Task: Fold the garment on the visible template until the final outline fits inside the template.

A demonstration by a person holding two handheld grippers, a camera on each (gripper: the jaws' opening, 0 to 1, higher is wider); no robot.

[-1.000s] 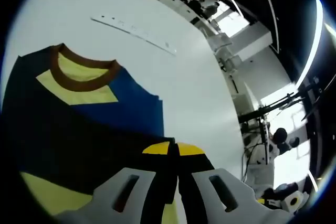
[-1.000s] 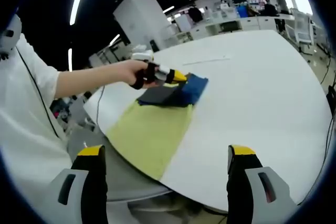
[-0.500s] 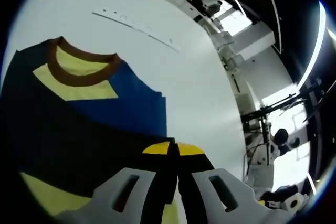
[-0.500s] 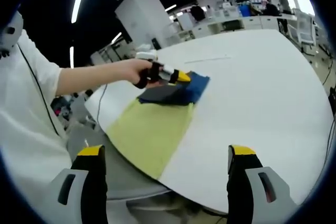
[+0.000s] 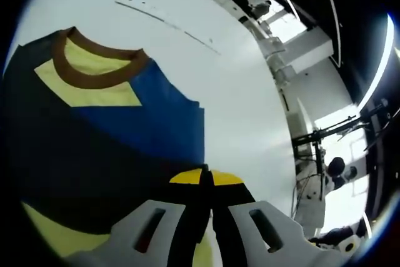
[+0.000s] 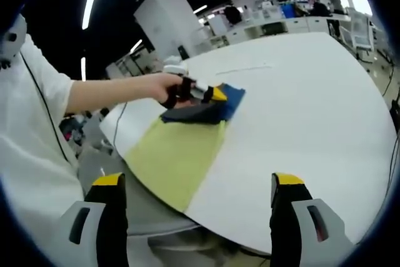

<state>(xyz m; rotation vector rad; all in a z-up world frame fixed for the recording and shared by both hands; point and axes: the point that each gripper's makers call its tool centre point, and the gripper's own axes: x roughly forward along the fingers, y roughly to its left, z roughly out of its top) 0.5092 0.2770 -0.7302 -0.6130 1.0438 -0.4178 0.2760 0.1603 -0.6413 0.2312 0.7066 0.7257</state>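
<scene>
The garment [image 5: 94, 136] lies on the white counter [image 5: 206, 48] just ahead of the left gripper [image 5: 206, 182], whose jaws are closed on a dark fold of it. Compared with a second ago, more blue cloth shows ahead of these jaws and, in the right gripper view, the folded part [image 6: 203, 109] reaches further over the yellow template [image 6: 175, 157], so I judge the fold is progressing. The collar [image 5: 94, 70] points away from the jaws; the long axis runs from jaws to collar. The right gripper [image 6: 200, 217] hangs well apart, jaws wide open and empty.
</scene>
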